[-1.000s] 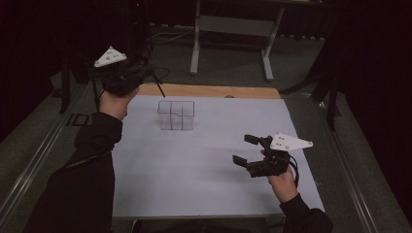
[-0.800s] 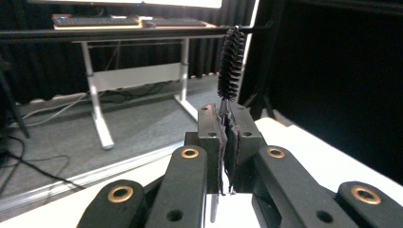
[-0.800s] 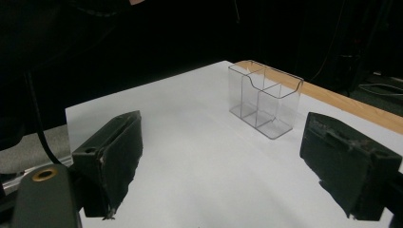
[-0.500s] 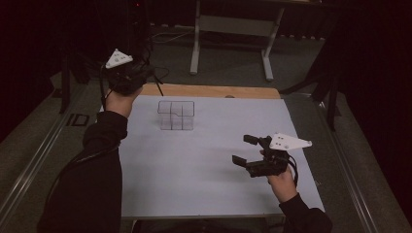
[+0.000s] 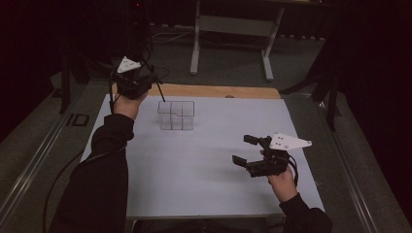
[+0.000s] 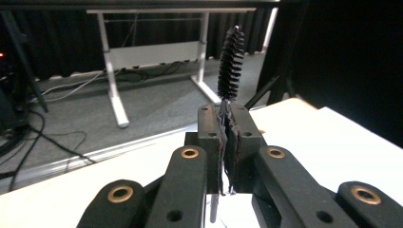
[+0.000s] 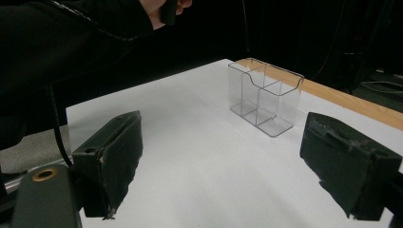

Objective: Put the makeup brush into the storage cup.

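Your left gripper (image 6: 227, 142) is clamping down tight on one black mascara brush (image 6: 231, 64), bristles sticking up past the jaws. One clear organizer (image 5: 176, 115) is sitting just beside and below it. Your right gripper (image 5: 247, 150) is hanging wide open, holding nothing, well apart from the organizer.

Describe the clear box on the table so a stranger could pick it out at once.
Start at the white sheet covering the table and go toward its far left, near the bare wooden edge. There stands the clear plastic organiser box, upright, split into compartments. It is see-through, and nothing else stands on the sheet.
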`<control>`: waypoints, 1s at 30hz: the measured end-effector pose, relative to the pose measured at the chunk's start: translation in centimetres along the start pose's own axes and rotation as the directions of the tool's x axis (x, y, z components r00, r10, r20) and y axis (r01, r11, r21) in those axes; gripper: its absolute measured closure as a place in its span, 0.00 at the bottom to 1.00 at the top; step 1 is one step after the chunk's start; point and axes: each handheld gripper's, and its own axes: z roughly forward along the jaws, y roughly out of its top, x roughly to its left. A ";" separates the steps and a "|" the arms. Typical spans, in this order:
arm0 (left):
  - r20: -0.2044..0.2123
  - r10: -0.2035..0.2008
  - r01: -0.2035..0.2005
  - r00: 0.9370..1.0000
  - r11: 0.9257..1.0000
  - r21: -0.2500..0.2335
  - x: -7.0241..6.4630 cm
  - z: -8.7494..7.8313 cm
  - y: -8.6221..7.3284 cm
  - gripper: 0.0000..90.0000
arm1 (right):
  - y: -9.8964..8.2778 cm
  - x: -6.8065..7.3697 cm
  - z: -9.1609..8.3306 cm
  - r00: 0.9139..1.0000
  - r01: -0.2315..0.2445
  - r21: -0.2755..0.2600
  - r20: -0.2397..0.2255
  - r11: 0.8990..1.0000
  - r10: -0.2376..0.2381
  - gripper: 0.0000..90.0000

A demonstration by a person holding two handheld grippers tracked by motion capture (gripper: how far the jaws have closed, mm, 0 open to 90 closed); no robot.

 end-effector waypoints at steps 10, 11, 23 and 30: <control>-0.015 -0.012 0.012 1.000 0.999 0.033 -0.2 1.1 -1.6 0.96 | -0.1 0.0 0.1 1.000 0.003 0.006 -0.007 1.000 -0.003 0.16; -0.019 -0.017 0.018 1.000 0.999 0.039 -0.2 1.2 -1.8 0.96 | -0.1 0.0 0.1 1.000 0.003 0.005 -0.006 1.000 -0.003 0.16; -0.025 -0.039 0.041 0.999 0.997 0.065 -0.2 1.9 -4.1 0.96 | -0.1 0.0 0.0 1.000 -0.001 -0.001 -0.008 1.000 0.001 0.16; -0.019 -0.053 0.054 0.998 0.995 0.080 -0.1 2.5 -5.3 0.96 | -0.2 0.0 0.0 1.000 -0.005 0.001 -0.011 1.000 0.005 0.16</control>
